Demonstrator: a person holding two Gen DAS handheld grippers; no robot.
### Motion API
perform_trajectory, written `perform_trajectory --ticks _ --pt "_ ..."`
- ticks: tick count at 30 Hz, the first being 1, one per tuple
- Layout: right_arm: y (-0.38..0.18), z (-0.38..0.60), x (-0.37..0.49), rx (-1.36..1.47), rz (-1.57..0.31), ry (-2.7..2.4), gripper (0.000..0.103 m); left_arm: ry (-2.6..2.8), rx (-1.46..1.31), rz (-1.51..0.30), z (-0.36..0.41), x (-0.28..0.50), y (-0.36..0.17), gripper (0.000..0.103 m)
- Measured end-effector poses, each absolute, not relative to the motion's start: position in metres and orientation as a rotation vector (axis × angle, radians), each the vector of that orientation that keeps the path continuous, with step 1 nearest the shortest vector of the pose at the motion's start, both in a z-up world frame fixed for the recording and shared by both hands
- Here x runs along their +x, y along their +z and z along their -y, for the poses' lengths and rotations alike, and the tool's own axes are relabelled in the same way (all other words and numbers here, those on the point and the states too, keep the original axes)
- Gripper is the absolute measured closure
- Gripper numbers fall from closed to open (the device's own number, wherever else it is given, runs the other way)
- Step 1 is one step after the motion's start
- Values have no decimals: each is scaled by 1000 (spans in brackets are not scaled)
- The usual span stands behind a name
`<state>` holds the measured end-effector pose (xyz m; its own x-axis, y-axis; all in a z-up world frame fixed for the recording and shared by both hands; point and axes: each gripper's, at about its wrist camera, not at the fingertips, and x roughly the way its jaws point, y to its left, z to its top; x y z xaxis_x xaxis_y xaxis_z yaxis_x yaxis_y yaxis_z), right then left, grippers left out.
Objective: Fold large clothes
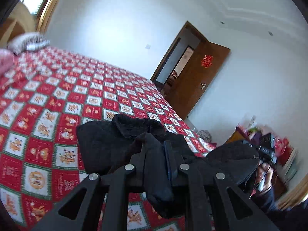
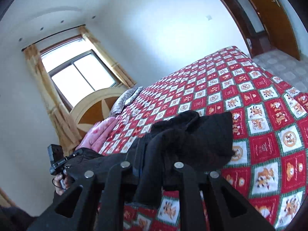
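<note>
A black fleecy garment (image 1: 107,142) is held up over the bed's near edge, stretched between both grippers. My left gripper (image 1: 154,150) is shut on one bunch of it, with cloth hanging down between the fingers. My right gripper (image 2: 152,150) is shut on the other end of the black garment (image 2: 202,134). In the left wrist view the right gripper (image 1: 263,150) and the hand holding it show at far right, with cloth draped over them. In the right wrist view the left gripper (image 2: 57,161) shows at lower left.
The bed carries a red, white and green checked cover (image 1: 57,100) (image 2: 259,115). A grey pillow (image 1: 28,43) and pink bedding (image 2: 100,132) lie at its head. An open brown door (image 1: 200,80) is beyond the foot. Cluttered furniture (image 1: 269,140) stands at right. A window (image 2: 80,73) is behind the headboard.
</note>
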<state>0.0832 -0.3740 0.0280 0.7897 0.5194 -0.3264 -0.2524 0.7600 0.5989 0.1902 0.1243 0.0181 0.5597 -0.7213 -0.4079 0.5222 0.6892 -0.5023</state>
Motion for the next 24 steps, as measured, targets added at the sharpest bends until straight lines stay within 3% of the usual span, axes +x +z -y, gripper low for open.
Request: perform_trajectory --ticks 10,16,24 --pt "13 391 253 611 -557 256 88 -574 -331 -782 -72 359 -17 84" --pt "-35 398 325 619 -627 168 88 -497 -242 -816 -55 390 -19 79" --pt "-69 405 352 641 -668 213 88 -541 -326 -873 -65 413 -23 73"
